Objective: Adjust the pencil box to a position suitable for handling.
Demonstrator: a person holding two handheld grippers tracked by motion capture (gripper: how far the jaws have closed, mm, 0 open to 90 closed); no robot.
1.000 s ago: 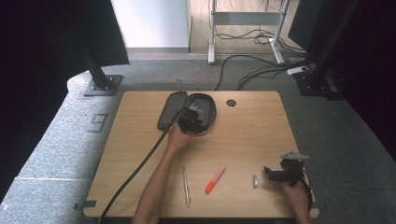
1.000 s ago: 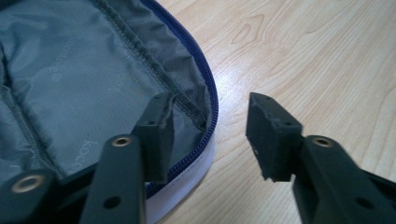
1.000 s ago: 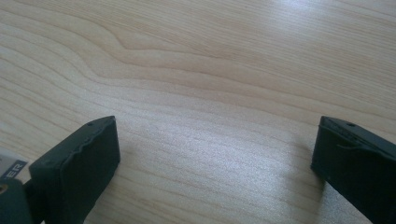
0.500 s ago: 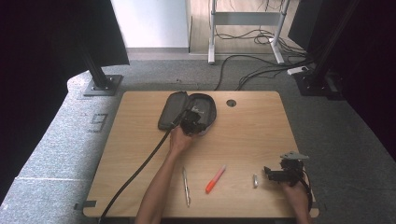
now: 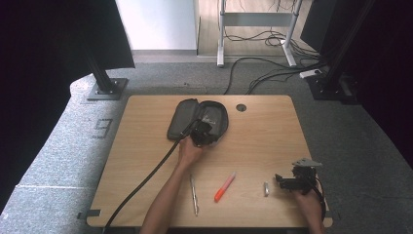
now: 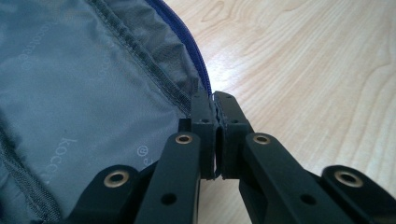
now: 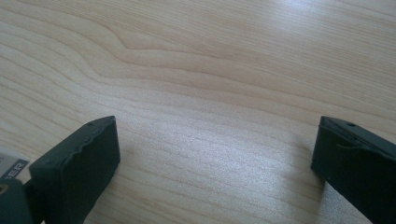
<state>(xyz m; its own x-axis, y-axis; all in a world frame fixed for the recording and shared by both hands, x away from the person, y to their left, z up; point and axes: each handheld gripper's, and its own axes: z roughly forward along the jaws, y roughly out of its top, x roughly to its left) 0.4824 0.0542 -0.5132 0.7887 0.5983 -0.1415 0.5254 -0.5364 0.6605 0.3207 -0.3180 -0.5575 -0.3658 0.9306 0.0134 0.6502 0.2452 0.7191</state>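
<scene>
Left gripper [image 6: 214, 100] jaws pinch the pouch [image 6: 84, 93] rim; right gripper [image 7: 215, 154] jaws gape over table [image 7: 210, 70].

pouch [image 5: 197, 119]: grey, unzipped, lying open flat | far-centre of table [image 5: 263, 136] | rim pinched

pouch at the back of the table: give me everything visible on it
The pouch is a dark grey oval zip case, lying open in two halves at the far middle of the wooden table. The left gripper view shows a grey fabric lining printed with small lettering, a stitched inner seam and a blue zipper edge. The left tongs are shut on that rim, at the half nearest the person. Its contents cannot be made out.
</scene>
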